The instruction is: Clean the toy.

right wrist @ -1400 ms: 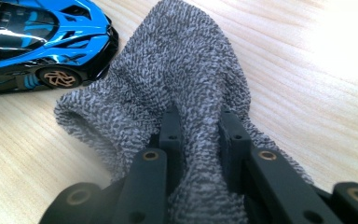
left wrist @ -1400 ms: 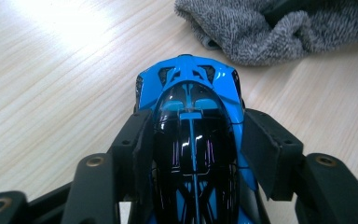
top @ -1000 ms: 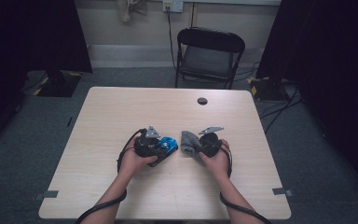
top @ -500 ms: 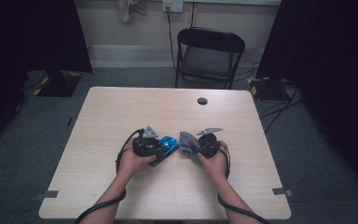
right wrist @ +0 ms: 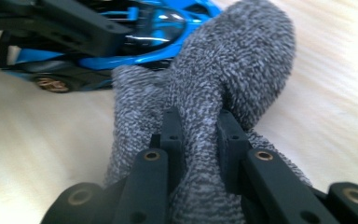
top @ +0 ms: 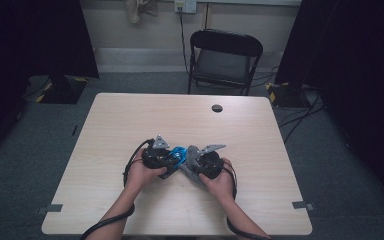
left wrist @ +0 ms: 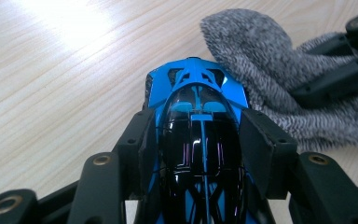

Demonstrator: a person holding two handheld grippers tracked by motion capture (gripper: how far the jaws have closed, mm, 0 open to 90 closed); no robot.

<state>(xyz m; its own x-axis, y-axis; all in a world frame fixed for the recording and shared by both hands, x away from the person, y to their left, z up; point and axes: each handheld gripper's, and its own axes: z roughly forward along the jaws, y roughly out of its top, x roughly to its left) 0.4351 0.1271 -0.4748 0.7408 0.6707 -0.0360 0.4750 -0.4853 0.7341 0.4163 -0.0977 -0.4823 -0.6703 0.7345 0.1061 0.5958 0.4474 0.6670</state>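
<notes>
- Your left claw [left wrist: 198,140] pinches the blue toy car [left wrist: 196,121] across its body, one black pad against each flank, the car's nose pointing away from the camera in the left gripper view.
- Your right claw [right wrist: 200,135] is pressed tight on a fold of the grey knitted cloth [right wrist: 223,79], the fabric bunched between its jaws.
- The cloth's rounded end lies against the car's side and roof; in the right gripper view the two are touching.
- In the high view, both claws meet at the middle of the worktop [top: 130,120], somewhat nearer its front edge, the car [top: 178,154] and the cloth [top: 192,156] between them.
- A small dark round thing [top: 217,108] sits well apart, near the worktop's far edge.
- A black folding chair [top: 222,57] stands beyond that far edge.
</notes>
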